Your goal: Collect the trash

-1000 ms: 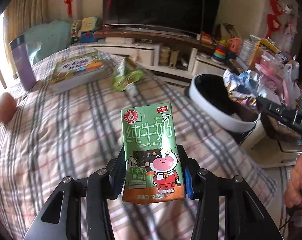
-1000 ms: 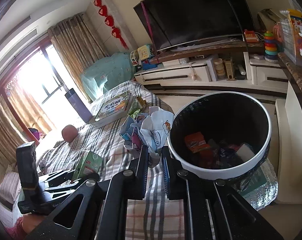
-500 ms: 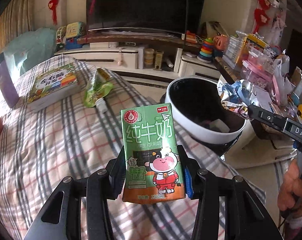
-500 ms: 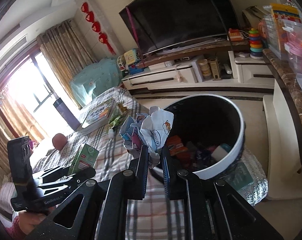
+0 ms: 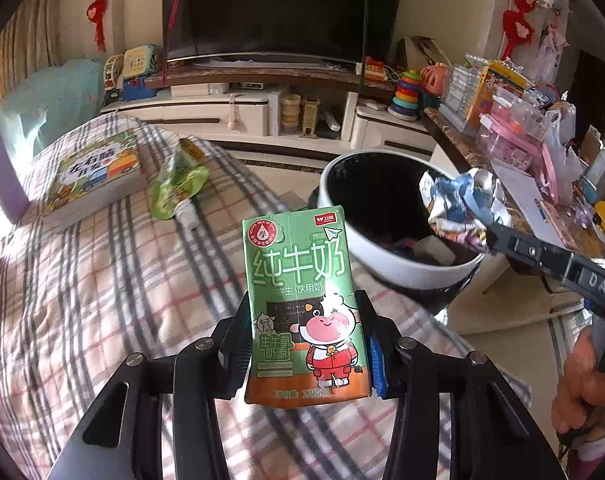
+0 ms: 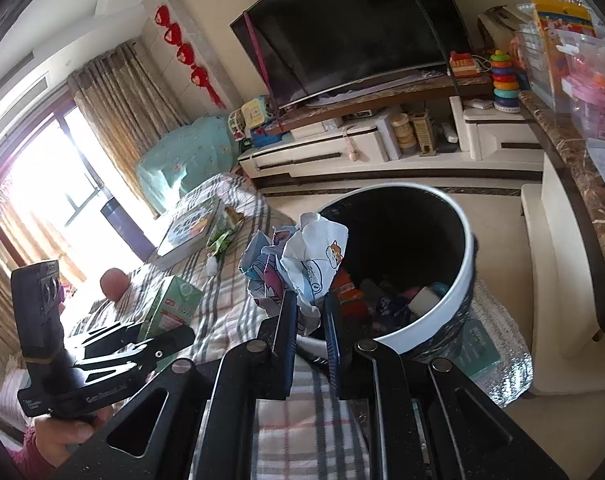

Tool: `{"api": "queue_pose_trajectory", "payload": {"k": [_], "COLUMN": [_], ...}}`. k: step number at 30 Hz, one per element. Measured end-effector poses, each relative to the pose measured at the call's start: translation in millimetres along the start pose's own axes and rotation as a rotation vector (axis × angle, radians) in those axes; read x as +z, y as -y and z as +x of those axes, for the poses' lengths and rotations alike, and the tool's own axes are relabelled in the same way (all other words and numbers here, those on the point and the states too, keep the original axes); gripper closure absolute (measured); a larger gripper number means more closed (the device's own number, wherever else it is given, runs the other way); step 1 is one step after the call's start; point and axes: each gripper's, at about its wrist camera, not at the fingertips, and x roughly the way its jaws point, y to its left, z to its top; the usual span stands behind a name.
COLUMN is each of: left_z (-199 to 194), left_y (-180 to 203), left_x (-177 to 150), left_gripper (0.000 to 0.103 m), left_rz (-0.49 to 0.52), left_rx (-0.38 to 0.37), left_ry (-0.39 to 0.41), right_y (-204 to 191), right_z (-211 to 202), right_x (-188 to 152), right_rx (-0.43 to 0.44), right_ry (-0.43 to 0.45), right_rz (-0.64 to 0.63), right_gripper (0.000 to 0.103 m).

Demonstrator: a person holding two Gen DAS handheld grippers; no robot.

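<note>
My left gripper (image 5: 304, 354) is shut on a green milk carton (image 5: 302, 300), held upright above the plaid bedspread (image 5: 102, 300). The carton (image 6: 172, 306) and that gripper (image 6: 154, 336) also show at lower left in the right wrist view. My right gripper (image 6: 308, 308) is shut on a crumpled blue-and-white wrapper (image 6: 298, 264), held just left of the bin's rim. The same wrapper (image 5: 462, 208) hangs over the bin's right side in the left wrist view. The white-rimmed black bin (image 5: 386, 256) (image 6: 454, 292) stands on the floor beside the bed with trash inside. A green pouch (image 5: 178, 188) lies on the bed.
A picture book (image 5: 94, 172) and a purple box (image 5: 0, 176) lie at the far end of the bed. A TV (image 5: 282, 8) stands on a low cabinet (image 5: 238, 116) beyond. A cluttered marble counter (image 5: 522, 152) runs along the right. A hand (image 5: 582, 400) grips the right tool.
Both grippers have swung toward the bin, which now sits closer to the middle of both views. The carton and the wrapper stay gripped as before.
</note>
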Motion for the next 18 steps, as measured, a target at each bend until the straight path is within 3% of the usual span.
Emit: {"api": "queue_pose_trajectory", "payload": {"k": [13, 17, 18], "left_z": [5, 7, 7], "left_y": [-45, -48, -49], "left_x": [-36, -40, -42], "left_gripper": [0.057, 0.056, 0.054], "left_rz": [-0.116, -0.135, -0.140], "left_rx": [0.066, 0.062, 0.059], "left_ry": [-0.075, -0.083, -0.085], "right_y": [-50, -56, -56], "right_z": [47, 57, 58], "right_x": [-56, -63, -64], "right_rx": [0.080, 0.062, 0.060], "right_ry": [-0.188, -0.210, -0.214], "right_rz": [-0.112, -0.137, -0.135], "right_gripper": [0.089, 0.080, 0.070]}}
